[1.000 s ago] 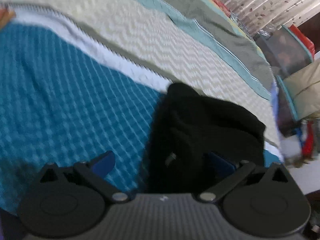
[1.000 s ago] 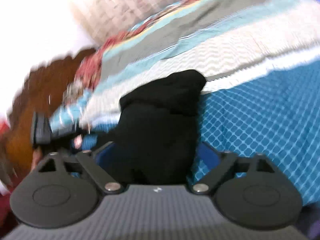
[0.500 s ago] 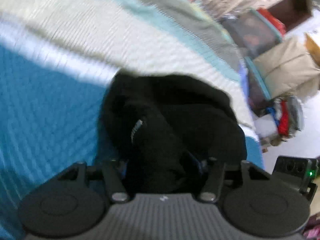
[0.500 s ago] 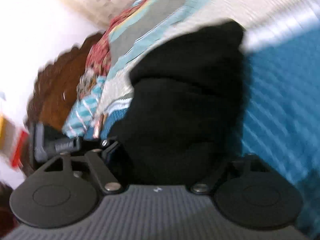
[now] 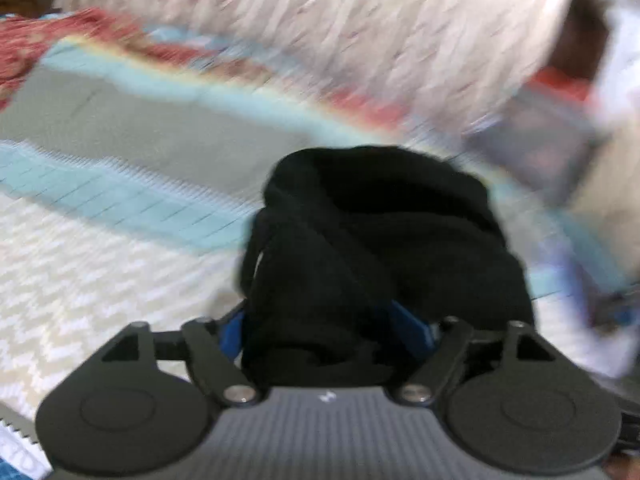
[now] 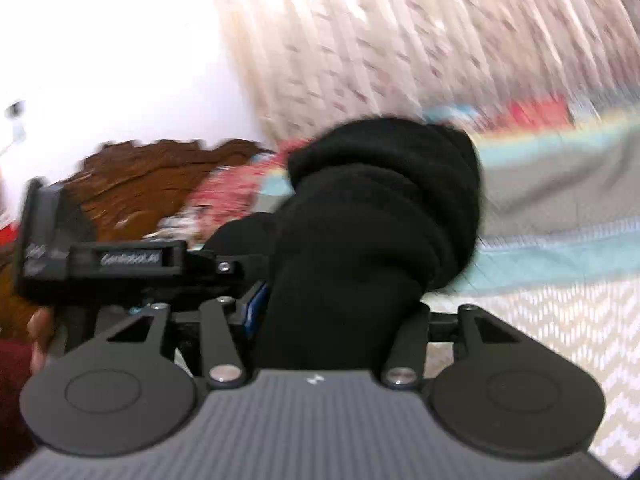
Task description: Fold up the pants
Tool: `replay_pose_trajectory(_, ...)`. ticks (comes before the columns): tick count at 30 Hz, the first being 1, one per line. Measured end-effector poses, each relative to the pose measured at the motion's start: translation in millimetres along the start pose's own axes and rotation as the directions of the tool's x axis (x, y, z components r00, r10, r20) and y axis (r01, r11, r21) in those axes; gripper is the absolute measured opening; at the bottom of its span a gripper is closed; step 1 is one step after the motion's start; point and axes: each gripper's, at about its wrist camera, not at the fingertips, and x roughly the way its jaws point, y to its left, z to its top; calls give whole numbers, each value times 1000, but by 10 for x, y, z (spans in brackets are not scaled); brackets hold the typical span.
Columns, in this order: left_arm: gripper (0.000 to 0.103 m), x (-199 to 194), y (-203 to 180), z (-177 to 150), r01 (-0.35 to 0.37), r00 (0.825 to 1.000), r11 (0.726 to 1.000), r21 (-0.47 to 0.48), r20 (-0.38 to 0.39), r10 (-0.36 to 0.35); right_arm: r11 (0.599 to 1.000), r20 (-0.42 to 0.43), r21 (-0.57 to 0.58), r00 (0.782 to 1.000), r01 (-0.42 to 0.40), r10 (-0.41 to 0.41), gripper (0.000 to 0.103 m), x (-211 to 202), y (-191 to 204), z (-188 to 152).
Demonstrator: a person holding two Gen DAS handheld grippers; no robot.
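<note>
The left claw [image 5: 326, 322] points level across the bed, its blue pads pinching a bunch of the black pants [image 5: 384, 232]; the right claw [image 6: 332, 312] does likewise, pinching the same pants [image 6: 372, 220], with the left claw's body at its 9 o'clock; a striped bedspread [image 5: 120, 140] lies below, a pale curtain [image 6: 440, 40] at 12 o'clock; the pants bulge toward 12 o'clock from both claws
</note>
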Motion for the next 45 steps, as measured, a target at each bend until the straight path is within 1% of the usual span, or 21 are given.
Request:
replay_pose_trajectory(1,77,223,-9,-68,-76,996,997,18,-54,76,998,-36,34,998,61,-60,62,193,-123,-67)
replay_pose_trajectory(2,72,450,-23,-171,-156,980,987,46,-118,161,988,-93,60,986,142,-136,63,392,-229,-158)
replay_pose_trajectory(3,75,625,-27,-289,-232,954,970,70,-179,241,969,-183,74,958,235,-218,63,620,-341,-282)
replay_pose_trajectory(4,80,645,-29,-374,-234,955,970,60,-174,241,950,-268,78,924,302,-272,63,778,-433,-412)
replay_pose_trajectory(5,80,593,-55,-446,-239,959,970,47,-149,243,938,-303,88,906,336,-296,63,822,-493,-530)
replay_pose_trajectory(7,81,462,-138,-549,-257,959,963,86,-102,265,941,-255,147,931,303,-260,63,656,-503,-670)
replay_pose_trajectory(9,81,334,-223,-552,-266,958,957,112,-75,275,942,-228,135,935,307,-272,63,451,-416,-715)
replay_pose_trajectory(11,81,199,-259,-516,-255,961,961,111,-86,265,933,-205,143,932,329,-298,64,235,-359,-755)
replay_pose_trajectory(13,81,16,-251,-595,-233,965,968,96,-101,243,927,-187,169,934,335,-304,64,65,-329,-804)
replay_pose_trajectory(15,81,-150,-281,-694,-227,965,970,87,-113,236,919,-186,181,930,350,-317,65,30,-322,-849)
replay_pose_trajectory(17,82,-293,-291,-835,-222,965,972,81,-123,231,909,-198,196,923,367,-330,66,-74,-230,-928)
replay_pose_trajectory(19,82,-451,-309,-967,-221,963,971,90,-137,232,904,-214,211,920,372,-328,68,-88,-189,-994)
replay_pose_trajectory(24,89,-841,-363,-1279,-218,959,970,107,-158,233,903,-246,186,908,388,-340,74,-227,46,-1086)
replay_pose_trajectory(27,90,-1043,-434,-1458,-216,958,968,130,-162,236,901,-248,190,907,390,-340,76,-364,163,-1161)
replay_pose_trajectory(29,95,-1143,-474,-1583,-215,957,966,143,-166,237,899,-247,194,907,392,-342,78,-464,230,-1218)
replay_pose_trajectory(30,95,-1186,-490,-1637,-215,957,966,146,-167,239,898,-247,195,906,393,-343,79,-513,260,-1252)
replay_pose_trajectory(35,98,-1336,-536,-1889,-212,953,965,156,-185,240,896,-263,185,899,403,-350,80,-657,461,-1457)
replay_pose_trajectory(38,98,-1353,-539,-2018,-218,944,964,152,-218,248,896,-274,178,895,407,-352,81,-705,519,-1532)
replay_pose_trajectory(43,99,-1329,-562,-2203,-212,930,962,173,-266,253,888,-258,180,891,424,-373,87,-761,558,-1543)
replay_pose_trajectory(45,99,-1318,-568,-2244,-211,926,960,182,-279,256,880,-256,179,884,440,-390,90,-749,577,-1566)
